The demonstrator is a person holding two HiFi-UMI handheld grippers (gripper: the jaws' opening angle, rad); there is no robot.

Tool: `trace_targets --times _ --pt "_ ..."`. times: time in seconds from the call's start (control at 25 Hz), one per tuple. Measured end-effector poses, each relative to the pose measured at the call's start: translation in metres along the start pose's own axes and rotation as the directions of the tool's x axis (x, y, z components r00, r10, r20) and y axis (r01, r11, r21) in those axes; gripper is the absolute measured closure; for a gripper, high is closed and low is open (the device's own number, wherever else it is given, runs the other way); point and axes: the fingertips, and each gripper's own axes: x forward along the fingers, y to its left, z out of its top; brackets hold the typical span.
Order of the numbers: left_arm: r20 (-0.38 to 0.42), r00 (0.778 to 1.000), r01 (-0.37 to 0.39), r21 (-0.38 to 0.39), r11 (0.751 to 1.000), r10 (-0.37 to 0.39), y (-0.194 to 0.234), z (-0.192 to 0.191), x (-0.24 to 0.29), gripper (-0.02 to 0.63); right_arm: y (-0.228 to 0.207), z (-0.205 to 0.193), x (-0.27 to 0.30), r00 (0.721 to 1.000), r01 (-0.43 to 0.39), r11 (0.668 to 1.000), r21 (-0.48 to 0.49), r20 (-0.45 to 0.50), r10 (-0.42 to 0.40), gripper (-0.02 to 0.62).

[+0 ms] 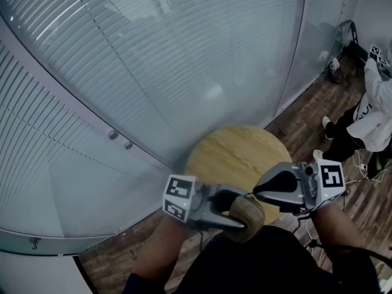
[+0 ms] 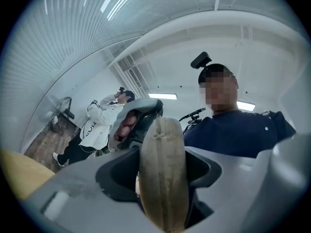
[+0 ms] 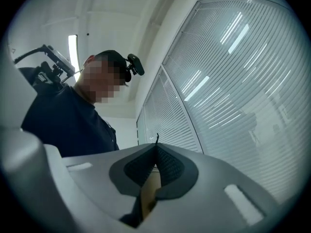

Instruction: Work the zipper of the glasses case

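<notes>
In the head view my left gripper (image 1: 239, 211) is shut on the tan fabric glasses case (image 1: 250, 218), holding it above the near edge of the table. The left gripper view shows the case (image 2: 163, 178) standing on edge between the jaws, its seam facing the camera. My right gripper (image 1: 257, 193) sits just right of and above the case, tips meeting it. Its jaws are shut in the right gripper view (image 3: 156, 152), and a thin dark zipper pull (image 3: 157, 139) pokes out between the tips. A sliver of the tan case (image 3: 148, 193) shows below the pads.
A round wooden table (image 1: 236, 155) lies below the grippers, against a curved glass wall with blinds (image 1: 153, 60). A person in white (image 1: 373, 115) stands on the wooden floor at the far right, with cables and gear nearby.
</notes>
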Motion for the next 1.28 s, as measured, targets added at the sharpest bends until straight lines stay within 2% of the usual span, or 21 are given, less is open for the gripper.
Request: trace_targets --times 0.16,0.4,0.48,0.6,0.68,0.84,0.92,1.08,1.16,1.28 --pt "0.095 0.995 -0.026 -0.031 0.999 0.029 0.005 -0.007 -0.009 0.325 0.001 -0.016 0.005 0.998 0.003 0.999 -0.032 -0.069 -0.005 0.588" --pt "0.170 0.985 -0.011 -0.063 0.998 0.021 0.009 -0.006 -0.016 0.328 0.004 -0.020 0.001 0.999 -0.008 0.999 -0.034 -0.042 0.007 0.588" --pt "0.235 0.972 0.011 -0.099 0.995 0.013 0.013 -0.007 -0.020 0.330 -0.001 -0.025 -0.003 0.998 0.013 0.999 -0.037 -0.059 -0.015 0.588" --pt "0.328 0.944 0.039 -0.153 0.988 0.013 0.021 -0.013 -0.026 0.330 -0.009 -0.039 -0.006 0.988 0.059 0.996 -0.072 -0.140 -0.068 0.588" --pt "0.328 0.945 0.031 -0.157 0.987 0.022 0.024 -0.015 -0.027 0.330 -0.016 -0.045 -0.007 0.983 0.078 0.995 -0.067 -0.159 -0.088 0.588" --pt "0.273 0.961 -0.011 -0.110 0.994 0.041 0.023 -0.014 -0.025 0.330 -0.017 -0.039 -0.008 0.993 0.046 0.998 -0.033 -0.103 -0.049 0.588" --pt "0.328 0.944 0.009 -0.131 0.991 0.034 0.025 -0.019 -0.031 0.330 -0.010 -0.043 -0.004 0.991 0.024 0.999 -0.045 -0.128 -0.029 0.588" --pt "0.492 0.870 0.077 -0.180 0.981 0.022 0.033 -0.026 -0.047 0.333 -0.005 -0.047 -0.010 0.994 -0.024 1.000 0.000 -0.109 0.024 0.589" --pt "0.523 0.852 0.078 -0.194 0.978 0.036 0.035 -0.032 -0.054 0.333 0.006 -0.051 -0.013 0.990 -0.063 0.998 0.008 -0.125 0.063 0.589" --pt "0.560 0.826 0.063 -0.203 0.977 0.063 0.040 -0.035 -0.067 0.332 0.018 -0.066 -0.014 0.971 -0.099 0.995 -0.014 -0.221 0.094 0.589"
